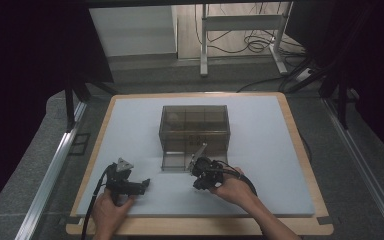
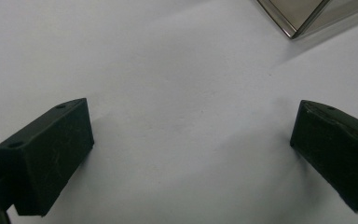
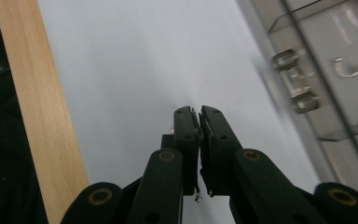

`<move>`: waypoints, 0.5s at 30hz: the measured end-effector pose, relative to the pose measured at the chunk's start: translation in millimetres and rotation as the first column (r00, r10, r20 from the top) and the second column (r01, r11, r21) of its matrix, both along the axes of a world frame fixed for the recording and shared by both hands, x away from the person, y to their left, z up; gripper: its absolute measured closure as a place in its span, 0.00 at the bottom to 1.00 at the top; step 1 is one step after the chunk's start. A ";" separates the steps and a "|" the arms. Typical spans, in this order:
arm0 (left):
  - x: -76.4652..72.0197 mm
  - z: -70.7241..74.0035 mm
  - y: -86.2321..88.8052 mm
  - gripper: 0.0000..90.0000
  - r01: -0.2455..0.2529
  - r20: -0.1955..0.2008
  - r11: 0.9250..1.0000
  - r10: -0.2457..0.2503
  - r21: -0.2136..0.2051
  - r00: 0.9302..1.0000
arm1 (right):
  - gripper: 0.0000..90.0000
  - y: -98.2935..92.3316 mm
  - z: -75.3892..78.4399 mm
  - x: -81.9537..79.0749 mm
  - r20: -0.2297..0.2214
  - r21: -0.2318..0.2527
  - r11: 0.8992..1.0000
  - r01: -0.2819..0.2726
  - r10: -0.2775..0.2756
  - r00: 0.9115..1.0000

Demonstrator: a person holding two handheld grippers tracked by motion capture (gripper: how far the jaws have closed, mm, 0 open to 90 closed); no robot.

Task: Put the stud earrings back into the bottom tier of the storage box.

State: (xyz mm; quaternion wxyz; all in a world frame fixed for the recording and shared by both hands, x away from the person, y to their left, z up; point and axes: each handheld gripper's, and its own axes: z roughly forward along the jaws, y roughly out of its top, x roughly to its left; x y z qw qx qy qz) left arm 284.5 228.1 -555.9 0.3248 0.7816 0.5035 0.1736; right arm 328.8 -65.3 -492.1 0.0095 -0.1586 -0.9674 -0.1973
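- On white mat (image 1: 130, 130): clear box (image 1: 194, 131) sits mid-table.
- Right gripper (image 3: 198, 114) just beside box front, jaws pressed together, nothing between.
- Left gripper (image 1: 146, 184) nearer left edge, jaws wide apart.

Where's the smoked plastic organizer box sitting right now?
In the high view the organizer box sits mid-mat, slightly toward the far edge, one drawer pulled out toward the person; the right gripper is just beside that drawer.

In the left gripper view, the clear box (image 2: 307, 14) is cut off at the 1 o'clock corner. In the right gripper view, its wall at 3 o'clock is motion-blurred; the contents cannot be identified. In the high view they are too small to identify.
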 end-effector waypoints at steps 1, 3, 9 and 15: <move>0.0 0.0 0.0 0.00 0.000 0.000 1.000 0.000 0.000 1.000 | 0.91 1.7 -3.3 -1.9 -0.006 -0.011 1.000 -0.013 0.013 1.000; 0.0 0.0 0.0 0.00 0.000 0.000 1.000 0.000 0.000 1.000 | 0.90 2.1 -3.9 -2.2 -0.006 -0.013 1.000 -0.014 0.014 1.000; 0.0 -0.1 0.0 0.00 0.000 0.001 1.000 0.000 -0.001 1.000 | 0.85 6.9 -10.1 -5.4 -0.010 -0.024 0.999 -0.029 0.029 1.000; 0.0 -0.1 0.2 0.00 0.002 0.001 1.000 -0.002 0.002 1.000 | 0.87 12.6 -13.2 -11.0 0.032 -0.061 0.997 -0.045 0.047 0.998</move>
